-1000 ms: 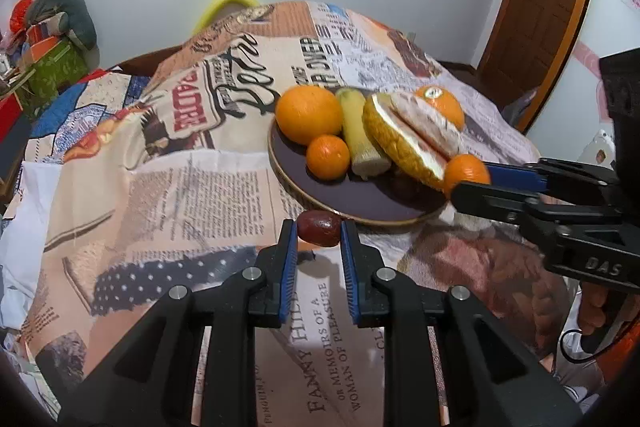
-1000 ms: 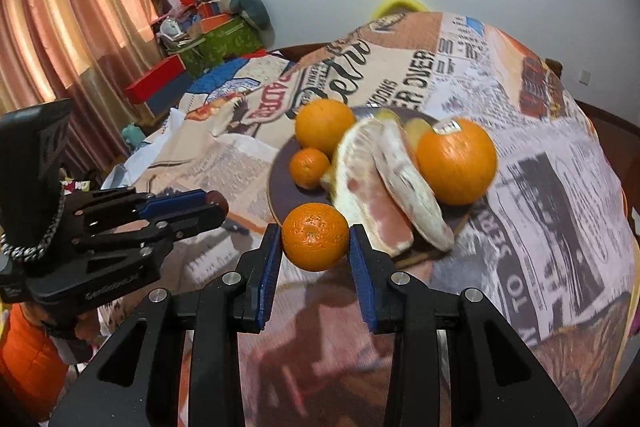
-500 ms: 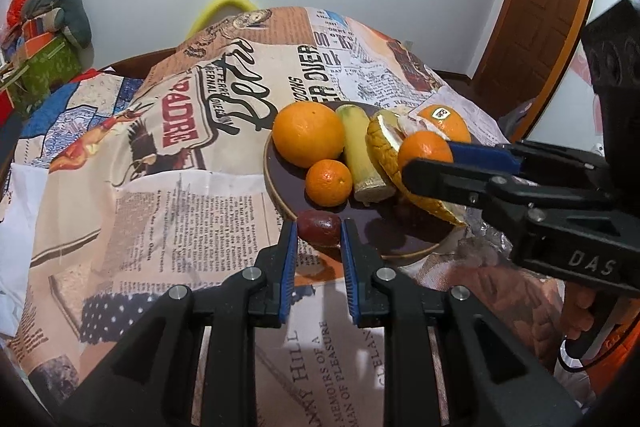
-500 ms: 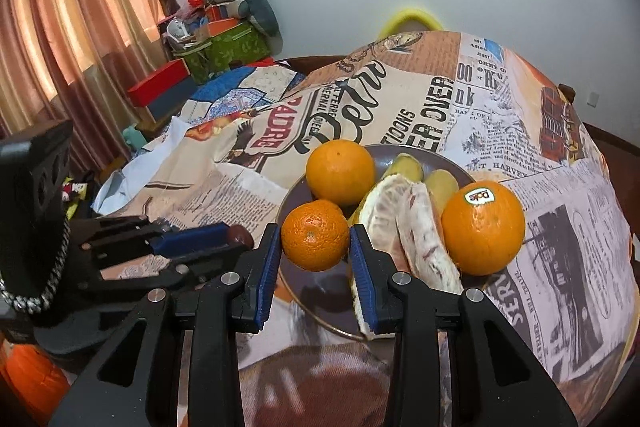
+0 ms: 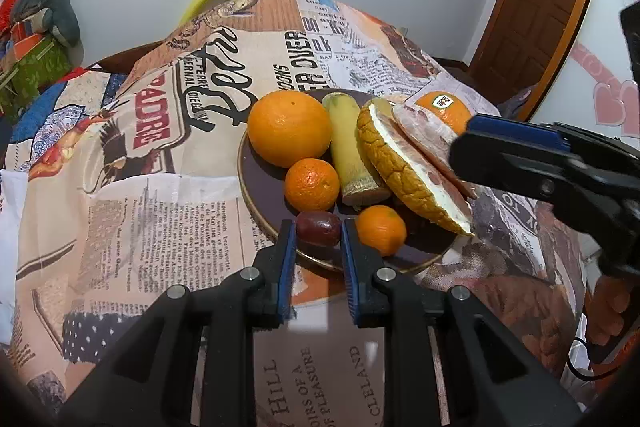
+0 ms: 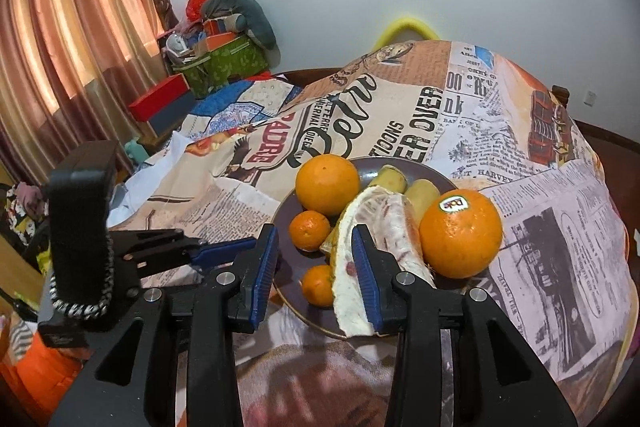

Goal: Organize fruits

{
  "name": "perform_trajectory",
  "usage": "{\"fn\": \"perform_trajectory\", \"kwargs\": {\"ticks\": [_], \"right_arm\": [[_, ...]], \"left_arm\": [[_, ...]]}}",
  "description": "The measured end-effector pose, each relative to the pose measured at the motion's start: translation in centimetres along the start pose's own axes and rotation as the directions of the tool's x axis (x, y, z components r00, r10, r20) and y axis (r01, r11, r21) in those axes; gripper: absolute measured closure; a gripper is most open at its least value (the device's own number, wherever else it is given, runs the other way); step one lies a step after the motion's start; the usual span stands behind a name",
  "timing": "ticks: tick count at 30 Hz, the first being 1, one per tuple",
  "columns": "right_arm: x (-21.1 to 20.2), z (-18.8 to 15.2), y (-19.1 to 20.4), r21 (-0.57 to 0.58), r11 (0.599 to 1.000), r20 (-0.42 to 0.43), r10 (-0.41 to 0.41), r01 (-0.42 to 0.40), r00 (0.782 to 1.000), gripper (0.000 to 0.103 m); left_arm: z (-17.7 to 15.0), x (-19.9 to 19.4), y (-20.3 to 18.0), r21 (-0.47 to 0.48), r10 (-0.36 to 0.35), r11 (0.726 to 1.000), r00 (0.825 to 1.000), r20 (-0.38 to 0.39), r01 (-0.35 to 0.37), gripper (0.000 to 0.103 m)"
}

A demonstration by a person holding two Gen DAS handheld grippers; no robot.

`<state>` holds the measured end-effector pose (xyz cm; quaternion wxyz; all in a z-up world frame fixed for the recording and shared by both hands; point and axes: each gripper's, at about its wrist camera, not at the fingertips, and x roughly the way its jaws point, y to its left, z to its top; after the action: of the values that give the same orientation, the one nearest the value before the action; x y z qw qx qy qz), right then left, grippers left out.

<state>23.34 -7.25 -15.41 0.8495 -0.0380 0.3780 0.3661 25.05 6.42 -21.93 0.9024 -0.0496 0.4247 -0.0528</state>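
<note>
Left wrist view: the left gripper (image 5: 318, 247) is clamped on a dark red grape-like fruit (image 5: 318, 227), both blue pads pressing its sides, and holds it over the near rim of the dark plate (image 5: 256, 179). Just beyond the fingertips lies a small mandarin (image 5: 311, 184); immediately to the right of the right finger, a second small mandarin (image 5: 380, 229) rests on the plate, clear of any gripper. Further ahead are a large orange (image 5: 289, 127), a pale green cut stalk (image 5: 351, 151) and a peeled pomelo section with its rind (image 5: 404, 163); a stickered orange (image 5: 442, 107) sits behind the pomelo. The right gripper (image 5: 476, 143) enters from the right, above the pomelo. All stands on a newspaper-print tablecloth (image 5: 160, 167). Right wrist view: the right gripper (image 6: 316, 259) has its jaws opening, with nothing pressed by the pads; the second small mandarin (image 6: 318, 285) lies on the plate (image 6: 286, 223) below and between the fingers, partly hidden behind the pomelo section (image 6: 372, 227), which overlaps the right finger's line. Ahead of the fingertips are the small mandarin (image 6: 310, 230) and the large orange (image 6: 327, 183); to the right is the stickered orange (image 6: 460, 233). The left gripper (image 6: 224, 249) reaches in from the left, its tip hidden behind the right gripper's left finger, so its hold cannot be judged here.
</note>
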Motion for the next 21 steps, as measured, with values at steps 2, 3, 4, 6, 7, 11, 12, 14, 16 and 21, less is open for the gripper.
{"fn": "perform_trajectory", "kwargs": {"ticks": [2,3,4,6,7,11,12,14,16,21], "right_arm": [[-0.2,-0.1,-0.3,0.003,1.0,0.001,-0.003,0.003,1.0,0.068],[-0.3,-0.1,-0.3,0.002,1.0,0.002,-0.008,0.008,1.0,0.068],[-0.4,-0.1,-0.3,0.001,1.0,0.004,-0.012,0.012,1.0,0.068],[-0.8,-0.1,-0.5,0.001,1.0,0.012,-0.016,0.016,1.0,0.068],[-1.1,-0.1,-0.4,0.001,1.0,0.018,-0.017,0.017,1.0,0.068],[-2.2,0.1,-0.4,0.002,0.999,0.04,-0.032,0.032,0.999,0.068],[-2.5,0.1,-0.5,0.003,0.999,0.047,-0.037,0.037,0.998,0.068],[-3.4,0.2,-0.4,0.006,0.999,0.061,-0.044,0.044,0.997,0.068],[-4.6,0.3,-0.3,0.008,0.998,0.078,-0.058,0.057,0.995,0.068],[-7.9,0.5,0.5,0.005,0.997,0.138,-0.079,0.079,0.987,0.068]], "left_arm": [[0.1,0.3,0.0,-0.005,-0.001,1.0,1.0,-0.019,0.001,0.077],[0.1,0.4,-0.1,-0.008,-0.004,1.0,1.0,-0.021,0.004,0.073],[0.1,0.4,-0.1,-0.008,-0.004,1.0,1.0,-0.02,0.004,0.072],[0.1,0.2,-0.3,-0.004,0.001,1.0,1.0,-0.018,-0.001,0.071],[0.1,0.0,-0.4,-0.003,0.003,1.0,1.0,-0.016,-0.003,0.071],[0.4,-1.7,-0.8,-0.006,0.006,1.0,1.0,0.015,-0.006,0.071],[0.6,-2.4,-1.0,-0.007,0.012,1.0,0.999,0.031,-0.011,0.071],[0.9,-4.0,-1.3,-0.007,0.017,1.0,0.998,0.064,-0.016,0.071],[1.2,-5.9,-1.8,-0.001,0.018,1.0,0.995,0.101,-0.018,0.071],[1.8,-11.0,-3.7,0.024,0.029,0.999,0.979,0.203,-0.035,0.071]]}}
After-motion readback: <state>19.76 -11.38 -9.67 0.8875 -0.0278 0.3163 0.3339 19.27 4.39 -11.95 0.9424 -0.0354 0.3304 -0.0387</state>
